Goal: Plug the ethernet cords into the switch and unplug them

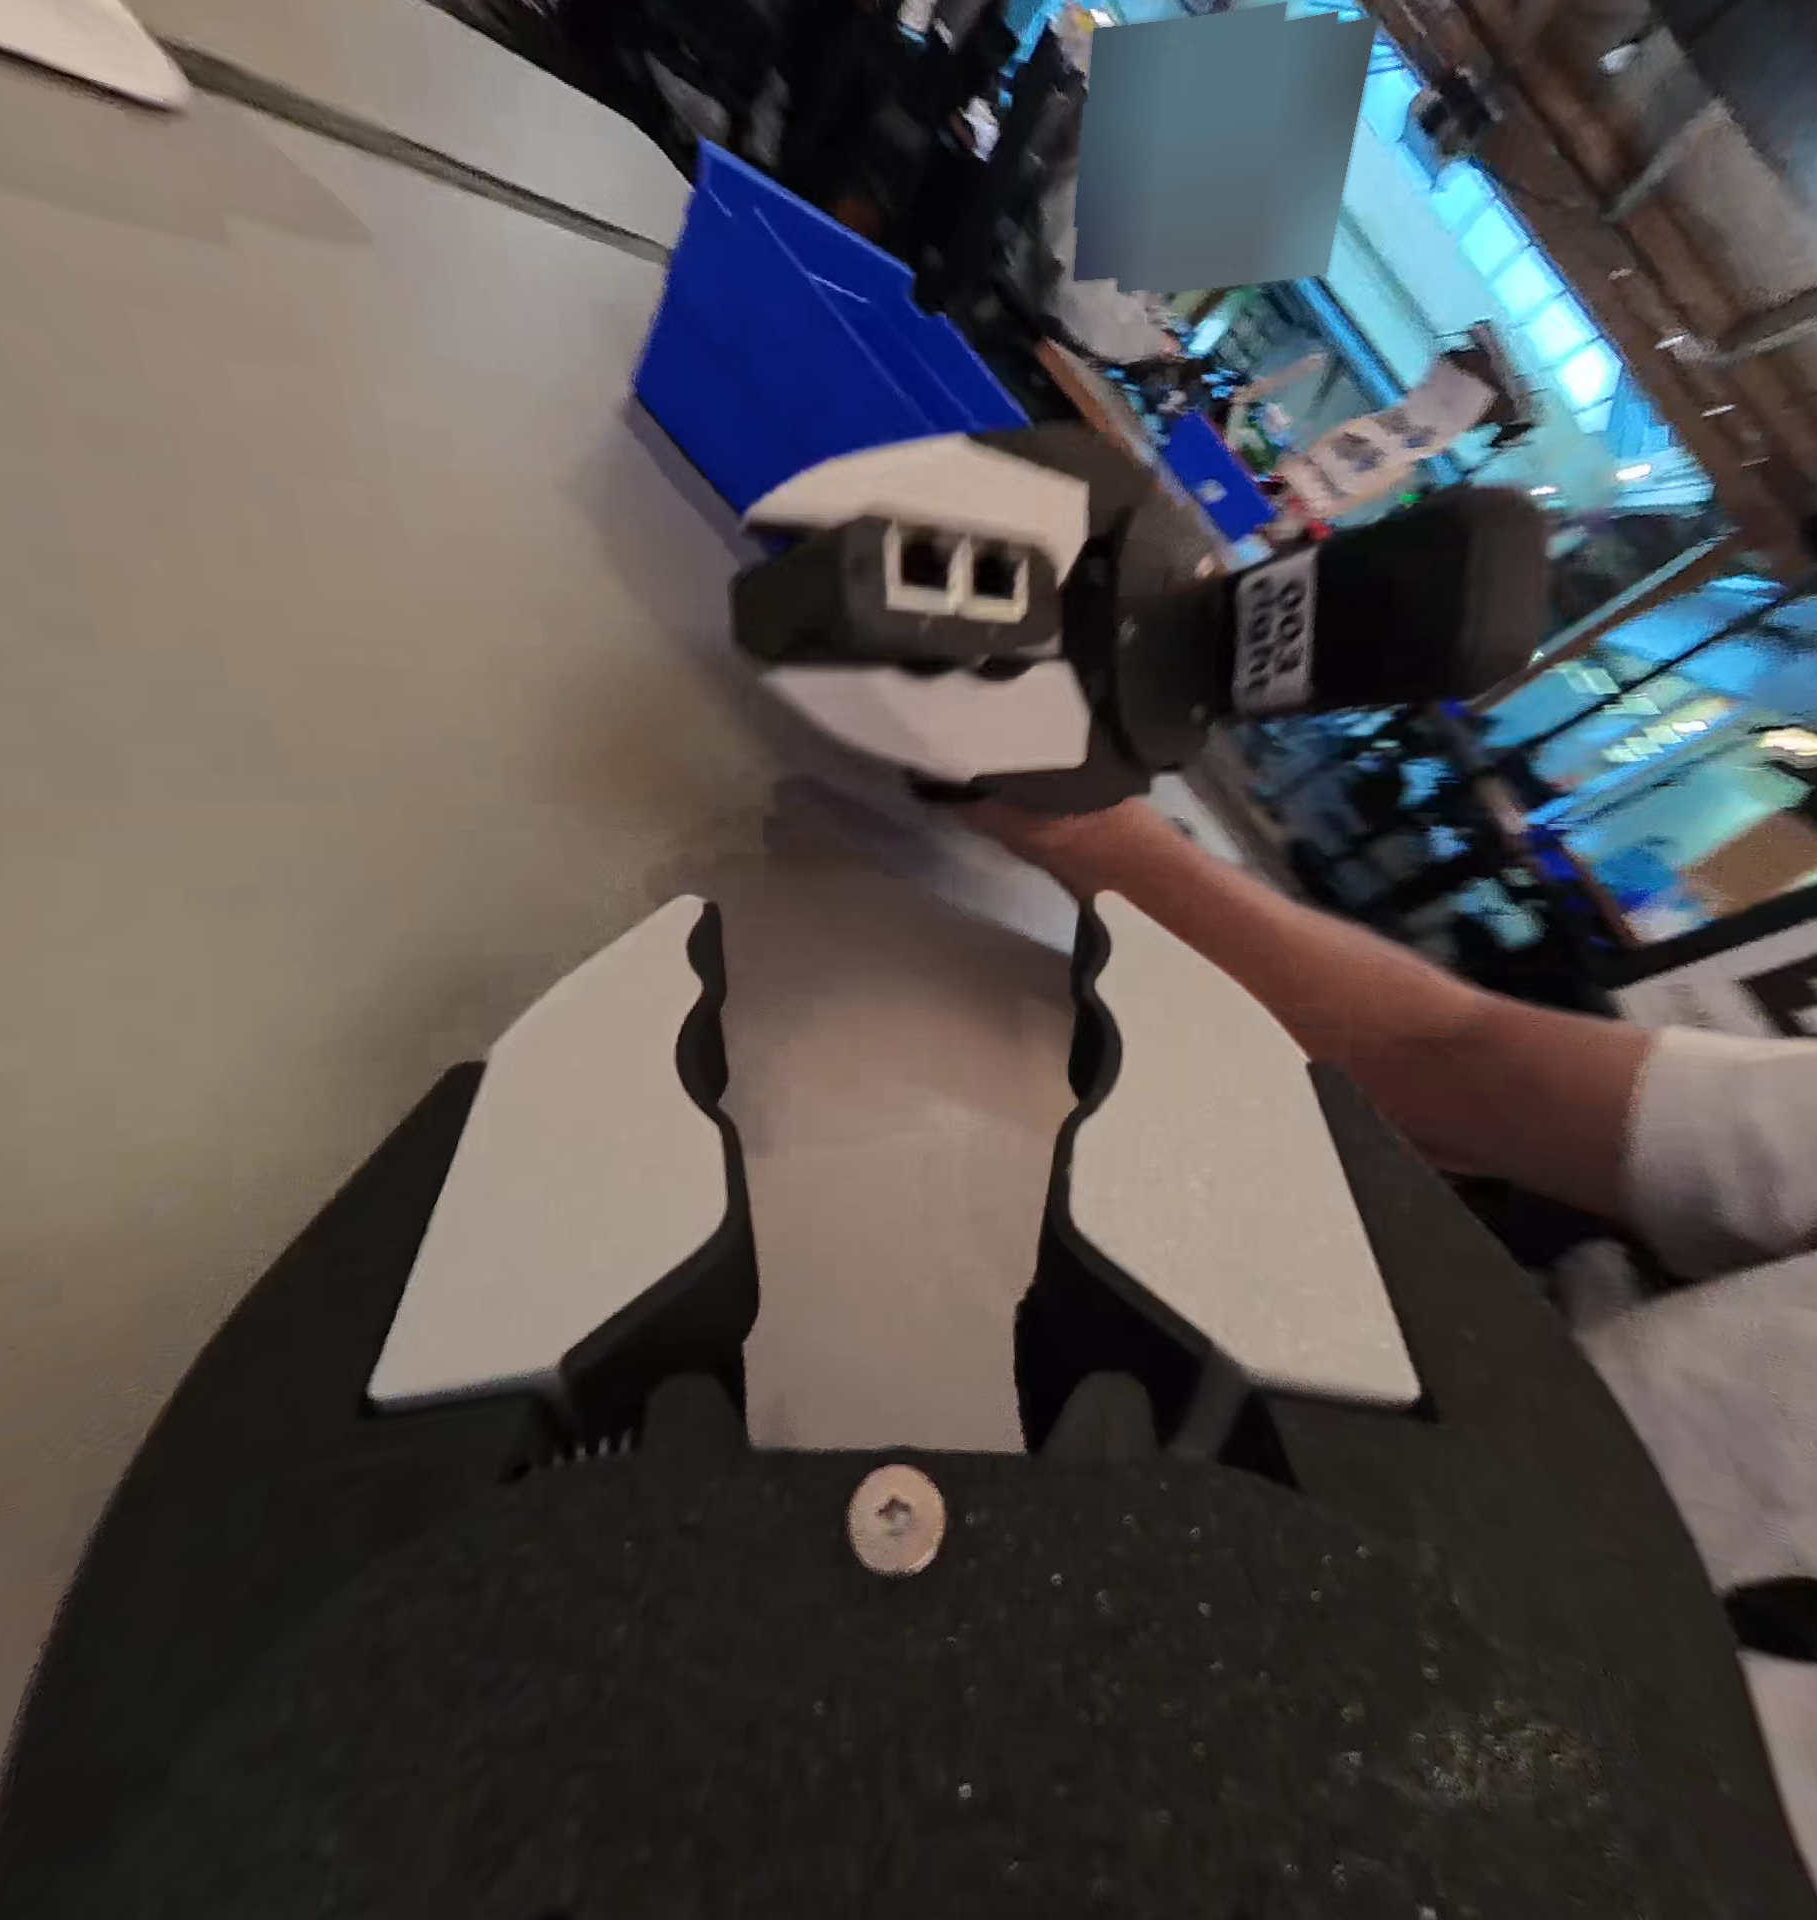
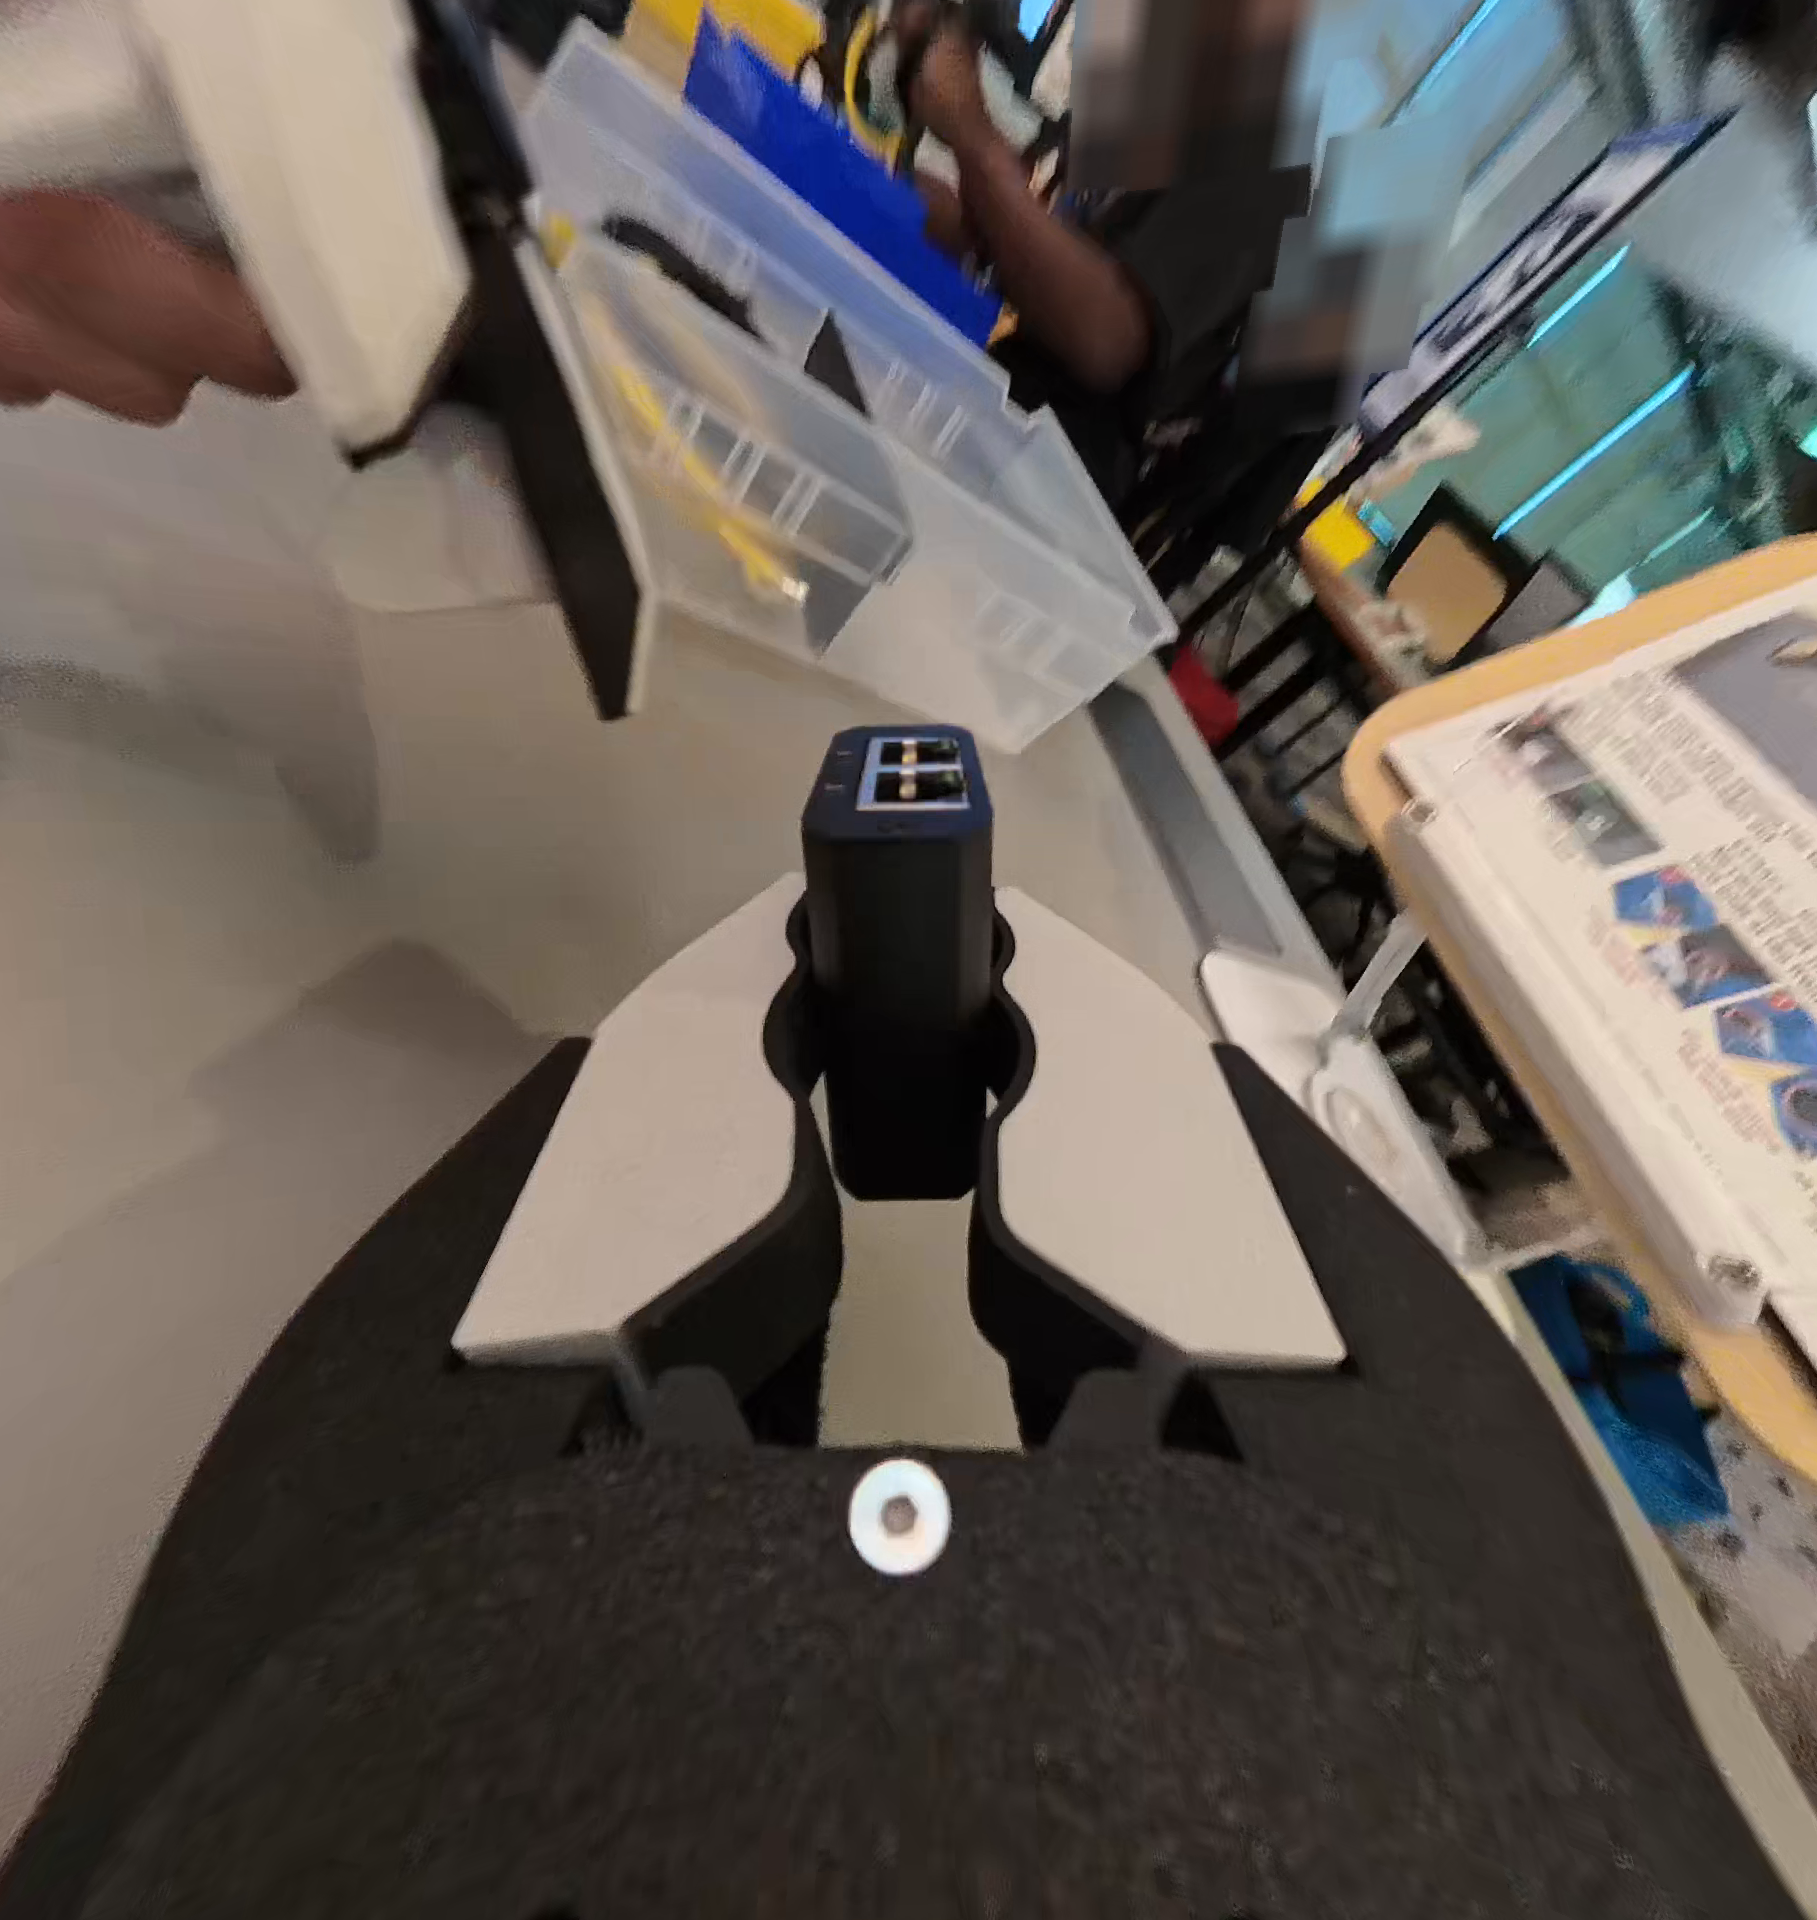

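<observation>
My right gripper (image 2: 899, 914) is shut on a black switch (image 2: 896, 935), both pads pressed on its sides. It is held off the table, and its two ports (image 2: 909, 779) face away and are empty. The left wrist view shows the same switch (image 1: 883, 603) between the right gripper's white fingers (image 1: 925, 717), ports (image 1: 951, 577) facing me. My left gripper (image 1: 899, 935) is open wide with nothing between its pads, short of the switch. It appears blurred at the upper left of the right wrist view (image 2: 312, 208). Yellow cords (image 2: 696, 457) lie in a clear box.
The clear compartment box (image 2: 987, 582) sits on the grey table (image 2: 208, 935) behind the switch. A blue bin (image 1: 779, 343) stands farther back. A round wooden table with a printed sheet (image 2: 1610, 883) is at the right. A person's forearm (image 1: 1351, 1039) reaches in from the right. My hands' fingertips stand some 8 cm from each other.
</observation>
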Demonstrator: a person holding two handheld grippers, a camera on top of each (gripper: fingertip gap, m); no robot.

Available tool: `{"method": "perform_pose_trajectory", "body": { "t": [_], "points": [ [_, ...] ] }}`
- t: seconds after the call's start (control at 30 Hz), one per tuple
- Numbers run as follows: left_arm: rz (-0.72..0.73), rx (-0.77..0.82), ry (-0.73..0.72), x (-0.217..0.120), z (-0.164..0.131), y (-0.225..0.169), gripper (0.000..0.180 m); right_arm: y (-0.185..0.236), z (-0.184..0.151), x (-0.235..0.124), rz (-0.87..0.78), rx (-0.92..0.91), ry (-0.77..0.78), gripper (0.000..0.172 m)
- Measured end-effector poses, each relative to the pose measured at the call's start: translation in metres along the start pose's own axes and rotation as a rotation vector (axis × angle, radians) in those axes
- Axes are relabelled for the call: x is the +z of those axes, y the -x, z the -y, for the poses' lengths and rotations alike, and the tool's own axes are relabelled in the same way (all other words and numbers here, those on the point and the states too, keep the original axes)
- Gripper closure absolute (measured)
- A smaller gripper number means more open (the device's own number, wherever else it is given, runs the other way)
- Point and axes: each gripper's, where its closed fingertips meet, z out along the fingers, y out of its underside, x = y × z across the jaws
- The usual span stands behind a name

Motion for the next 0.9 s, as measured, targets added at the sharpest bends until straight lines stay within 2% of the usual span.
{"method": "perform_pose_trajectory", "body": {
  "t": [0.1, 0.2, 0.27, 0.33, 0.43, 0.63, 0.9],
  "points": [
    [0.166, 0.142, -0.073, -0.019, -0.011, 0.017, 0.116, -0.01, 0.009, 0.004, -0.055, -0.026, -0.084, 0.146],
    [0.291, 0.217, -0.08, -0.021, -0.008, 0.027, 0.104, -0.002, 0.003, 0.012, -0.114, -0.179, -0.044, 0.146],
    [0.283, 0.229, -0.069, -0.01, 0.0, 0.02, 0.093, 0.009, 0.004, 0.017, -0.119, -0.241, -0.038, 0.146],
    [0.278, 0.234, -0.07, 0.003, 0.008, 0.015, 0.093, 0.012, 0.008, 0.02, -0.121, -0.281, -0.027, 0.147],
    [0.281, 0.233, -0.026, 0.024, 0.01, 0.015, 0.093, 0.016, 0.012, 0.023, -0.093, -0.219, -0.058, 0.147],
    [0.329, 0.245, 0.001, 0.044, 0.007, 0.022, 0.118, 0.024, 0.003, 0.025, -0.053, -0.225, -0.025, 0.147],
    [0.337, 0.24, 0.04, 0.049, -0.001, 0.027, 0.118, 0.03, -0.006, 0.023, -0.042, -0.243, -0.014, 0.146]
  ]
}}
